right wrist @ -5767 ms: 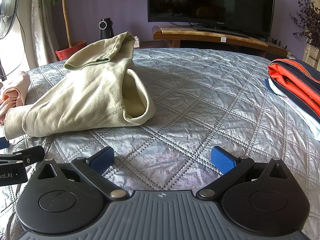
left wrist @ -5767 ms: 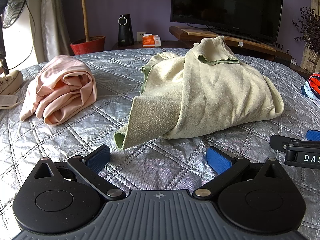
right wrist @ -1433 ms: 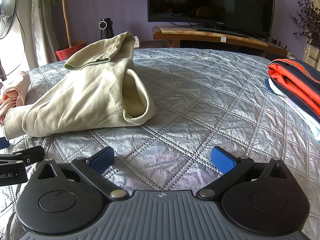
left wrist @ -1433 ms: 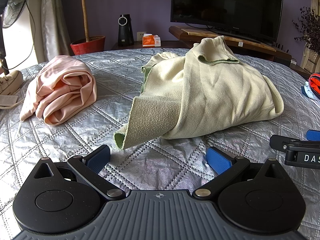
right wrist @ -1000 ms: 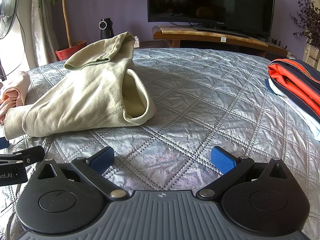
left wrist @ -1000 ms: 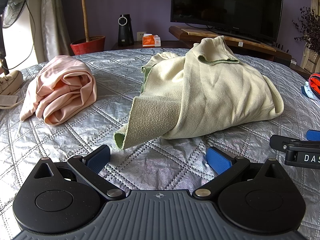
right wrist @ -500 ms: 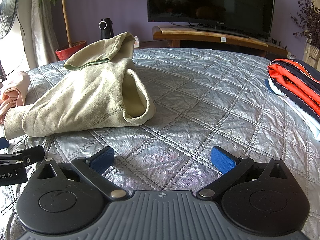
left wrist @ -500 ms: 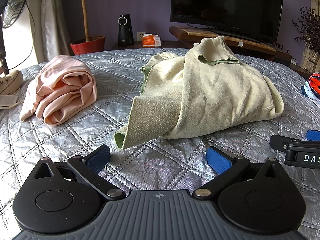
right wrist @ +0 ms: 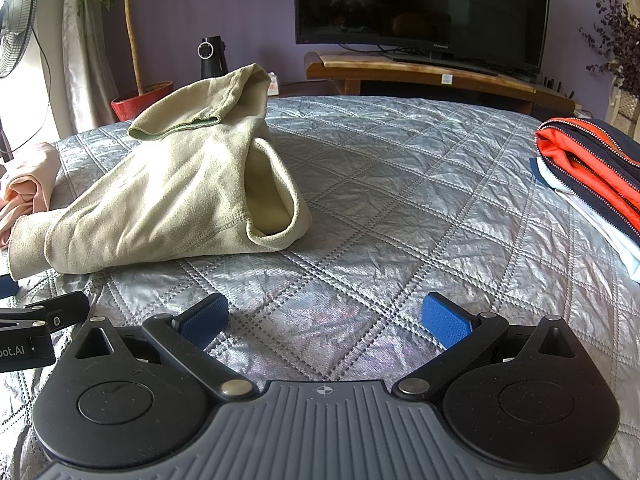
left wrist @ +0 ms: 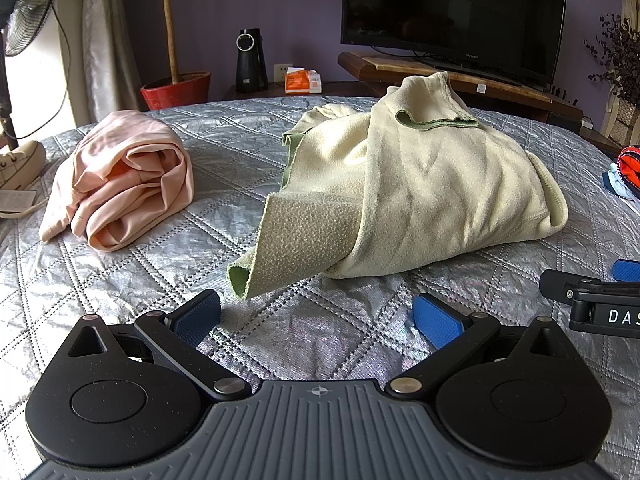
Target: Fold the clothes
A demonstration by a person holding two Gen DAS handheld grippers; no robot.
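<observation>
Bright window daylight, sharp, fisheye-bent edges

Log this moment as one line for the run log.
left gripper: open, empty, on quilt | right gripper: open, empty | green fleece: crumpled, unfolded, untouched | pink garment: bundled at left

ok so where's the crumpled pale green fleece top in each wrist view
Left wrist: the crumpled pale green fleece top fills the centre, just beyond the open left gripper.
Right wrist: it lies left of centre, ahead and left of the open right gripper.
Shared landmark: the black flat-screen television at the back of both views.
</observation>
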